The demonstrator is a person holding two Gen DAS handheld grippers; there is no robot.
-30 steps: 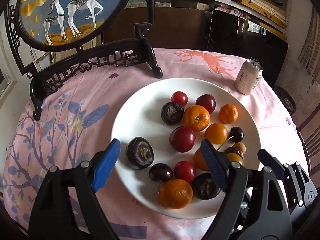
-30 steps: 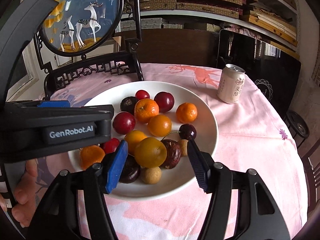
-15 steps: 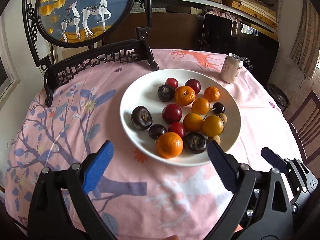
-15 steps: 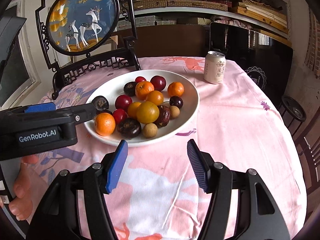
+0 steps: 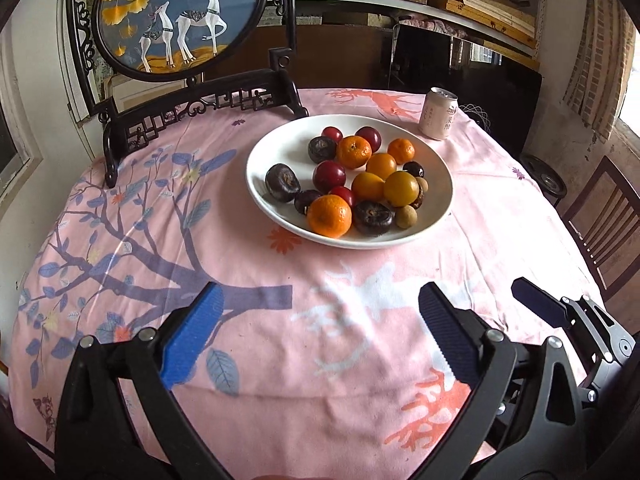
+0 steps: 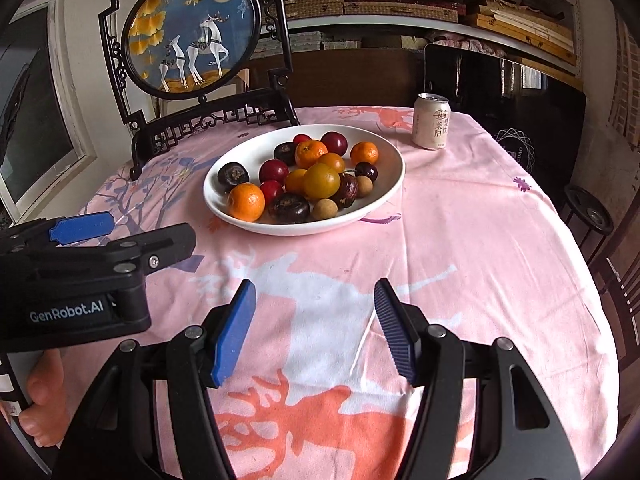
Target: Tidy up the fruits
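the left hand-held gripper [image 5: 320, 332] hung over the pink-clothed worktop [image 5: 360, 280], its jaws opening with nothing between them. the right hand-held gripper [image 6: 314, 328] stood apart and empty, short of the white plate [image 6: 384, 196] of fruit.

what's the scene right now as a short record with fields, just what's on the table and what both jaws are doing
surface: round table under a pink printed tablecloth
plate: white plate, holding all the fruit
fruit: mandarins, red plums, dark purple fruits, yellow plums, small tan longans
nearest fruit: mandarin at the plate's near edge
can: drink can, upright, beyond the plate
ornament: framed deer panel on a dark stand
left gripper: jaws opening, nothing between them
right gripper: jaws apart, empty
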